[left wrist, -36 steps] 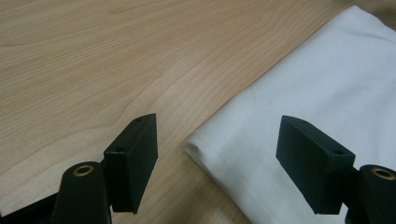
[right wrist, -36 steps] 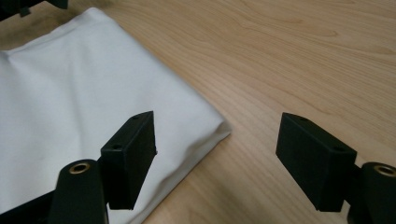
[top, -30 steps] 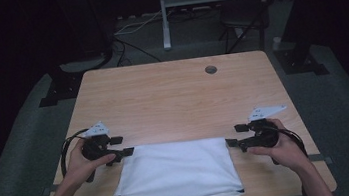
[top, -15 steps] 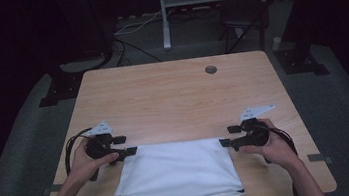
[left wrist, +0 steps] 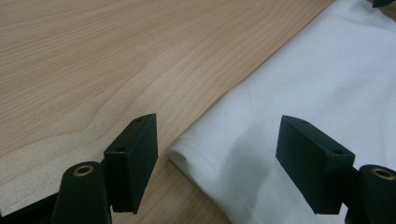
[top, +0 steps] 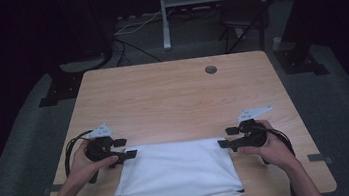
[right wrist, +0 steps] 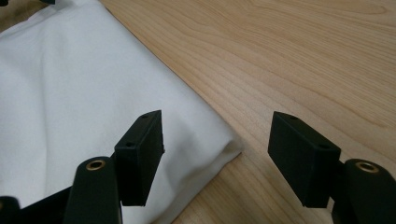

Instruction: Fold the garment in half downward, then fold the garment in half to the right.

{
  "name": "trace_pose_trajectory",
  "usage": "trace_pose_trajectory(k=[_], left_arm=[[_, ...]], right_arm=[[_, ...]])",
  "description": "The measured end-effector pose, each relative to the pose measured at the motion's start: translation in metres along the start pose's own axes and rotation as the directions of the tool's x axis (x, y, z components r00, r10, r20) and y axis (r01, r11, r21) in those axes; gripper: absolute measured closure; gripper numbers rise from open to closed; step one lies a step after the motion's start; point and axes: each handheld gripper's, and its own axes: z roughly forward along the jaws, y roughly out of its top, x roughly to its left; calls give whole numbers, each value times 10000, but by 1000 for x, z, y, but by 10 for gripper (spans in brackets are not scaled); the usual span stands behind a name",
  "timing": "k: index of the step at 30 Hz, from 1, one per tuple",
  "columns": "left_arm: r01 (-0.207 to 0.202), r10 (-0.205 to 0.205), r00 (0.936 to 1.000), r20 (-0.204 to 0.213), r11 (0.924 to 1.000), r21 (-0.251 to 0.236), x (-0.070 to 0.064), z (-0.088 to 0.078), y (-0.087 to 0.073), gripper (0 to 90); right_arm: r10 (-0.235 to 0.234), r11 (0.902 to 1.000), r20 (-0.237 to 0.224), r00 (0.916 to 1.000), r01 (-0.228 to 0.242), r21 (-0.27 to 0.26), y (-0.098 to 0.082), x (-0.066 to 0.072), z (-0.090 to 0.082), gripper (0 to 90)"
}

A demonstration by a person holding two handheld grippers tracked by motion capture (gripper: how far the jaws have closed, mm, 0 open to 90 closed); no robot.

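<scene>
both grippers (top: 127,155) (top: 222,143) are sporting blocky black jaws with brass-ringed holes. grey three-cornered plates are sitting on top, black cables trailing behind.

We saw a plain white folded cloth (top: 176,171), without print or pattern, its one dark touch a thin black edging at the two near corners, and it lay on a table (top: 172,98) of pale, warm tan wood with fine, wavy grain lines running along it and a small round grey cap set in its far part. The left gripper (top: 128,155) and the right gripper (top: 224,143) were matt black, each with brass-coloured rings at the jaw roots and a light grey plate on top. Around the table the floor (top: 22,147) was dull grey carpet against a near-black background.
</scene>
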Motion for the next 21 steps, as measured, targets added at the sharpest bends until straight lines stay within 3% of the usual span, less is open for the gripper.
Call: trace_pose_trajectory(k=[14, 19, 21], left_arm=[[17, -18, 10000, -46, 9999, -136, 0, -6, -1, 293], [163, -162, 9998, 132, 9998, -91, 4, -8, -3, 292], [376, -377, 9985, 405, 9993, 25, 6, -7, -5, 292]], right_arm=[[77, 9999, 30, 10000, -76, -109, -2, 0, -5, 334], [98, 9998, 54, 9999, -97, -184, -1, -2, -8, 331], [153, 9998, 46, 9999, -152, -159, -1, -3, -8, 332]])
